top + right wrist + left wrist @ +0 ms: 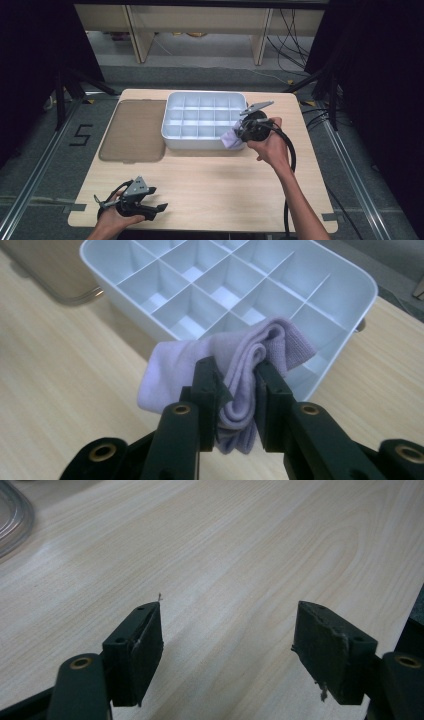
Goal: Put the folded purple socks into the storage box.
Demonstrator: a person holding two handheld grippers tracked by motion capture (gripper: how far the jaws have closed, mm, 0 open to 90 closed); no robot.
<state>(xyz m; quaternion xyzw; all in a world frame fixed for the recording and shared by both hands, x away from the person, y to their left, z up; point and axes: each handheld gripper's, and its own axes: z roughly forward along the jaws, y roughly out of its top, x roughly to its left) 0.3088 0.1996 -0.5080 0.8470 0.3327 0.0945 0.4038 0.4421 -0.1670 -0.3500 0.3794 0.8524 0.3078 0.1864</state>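
Observation:
A folded lilac sock (pixel 240 375) hangs pinched between the jaws of my right gripper (pixel 239 371), which is shut on it. From above, the sock (pixel 231 140) sits at the near right corner of a white divided organiser box (pixel 172 131), with the right gripper (pixel 239 134) just off that corner. In the right gripper view the sock overlaps the box rim (pixel 345 347) above the near cells. My left gripper (pixel 152 210) rests low at the table's near left edge, jaws wide apart with nothing between them; its own view shows bare wood between the pads (pixel 145 645).
A smoky translucent lid (pixel 132 131) lies flat to the left of the box; its curved edge (pixel 15 515) shows in the left gripper view. The light wooden table (pixel 210 180) stretches between both hands. Cables and table legs lie beyond the far edge.

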